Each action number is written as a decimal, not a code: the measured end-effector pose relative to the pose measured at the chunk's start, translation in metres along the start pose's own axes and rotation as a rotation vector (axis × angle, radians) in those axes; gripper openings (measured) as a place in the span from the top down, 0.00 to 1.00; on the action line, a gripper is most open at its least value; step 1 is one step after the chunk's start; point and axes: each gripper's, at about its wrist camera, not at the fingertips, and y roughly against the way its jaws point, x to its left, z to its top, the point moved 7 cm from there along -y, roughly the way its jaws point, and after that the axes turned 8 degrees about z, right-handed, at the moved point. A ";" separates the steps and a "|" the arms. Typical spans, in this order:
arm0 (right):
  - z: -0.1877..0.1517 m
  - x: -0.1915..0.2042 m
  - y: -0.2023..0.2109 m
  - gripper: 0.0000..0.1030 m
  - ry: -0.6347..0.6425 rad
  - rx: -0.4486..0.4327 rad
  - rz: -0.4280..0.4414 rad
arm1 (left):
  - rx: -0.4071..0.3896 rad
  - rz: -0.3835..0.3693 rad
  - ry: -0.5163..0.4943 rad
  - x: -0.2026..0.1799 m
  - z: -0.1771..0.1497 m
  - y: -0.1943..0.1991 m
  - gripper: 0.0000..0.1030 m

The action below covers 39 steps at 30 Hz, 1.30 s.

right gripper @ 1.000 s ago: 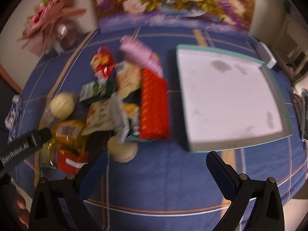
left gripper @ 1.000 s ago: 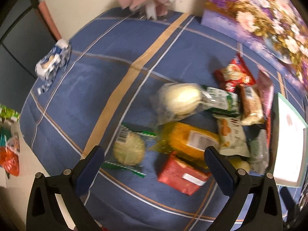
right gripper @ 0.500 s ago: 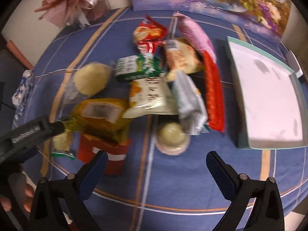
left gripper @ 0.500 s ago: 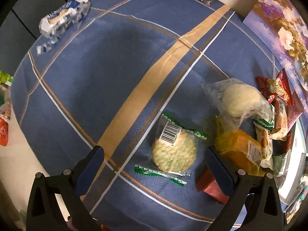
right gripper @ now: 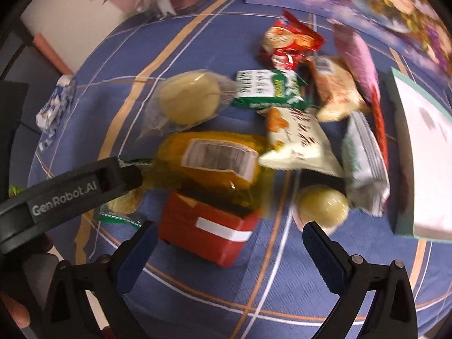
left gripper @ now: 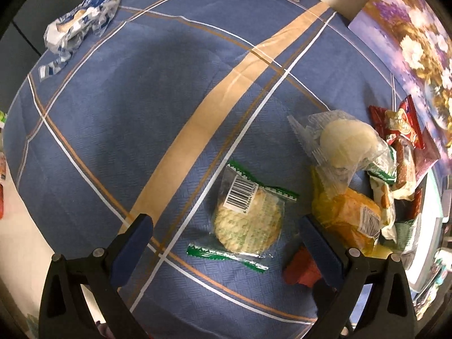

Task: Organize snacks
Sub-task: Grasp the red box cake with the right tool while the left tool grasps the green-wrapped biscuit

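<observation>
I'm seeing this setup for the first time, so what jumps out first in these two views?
The heap of bright snack packets crowded on the blue plaid tablecloth draws the eye, above all the red box with a white stripe just ahead of the open right gripper. In the left wrist view, a round pale biscuit in a clear green-edged wrapper lies alone between the open jaws of the left gripper.

"GenRobot.AI" on the left gripper [right gripper: 65, 192]
</observation>
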 end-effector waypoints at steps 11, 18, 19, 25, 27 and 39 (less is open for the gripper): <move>0.023 0.022 -0.055 0.00 0.070 0.050 -0.041 | -0.016 -0.021 -0.015 0.007 0.007 0.001 0.00; 0.020 0.007 -0.061 0.00 0.014 0.088 -0.039 | -0.011 -0.019 -0.029 -0.013 -0.003 0.007 0.00; 0.019 0.006 -0.062 0.01 0.000 0.092 -0.032 | -0.010 -0.018 -0.030 -0.014 -0.004 0.007 0.00; 0.021 0.005 -0.067 0.11 -0.026 0.100 -0.012 | -0.005 -0.025 -0.031 -0.018 -0.006 0.008 0.02; 0.023 0.006 -0.070 0.15 -0.033 0.097 -0.011 | 0.002 -0.037 -0.036 -0.020 -0.008 0.009 0.15; 0.007 -0.009 -0.060 0.34 -0.068 0.076 0.023 | 0.005 -0.047 -0.019 -0.030 -0.020 0.001 0.50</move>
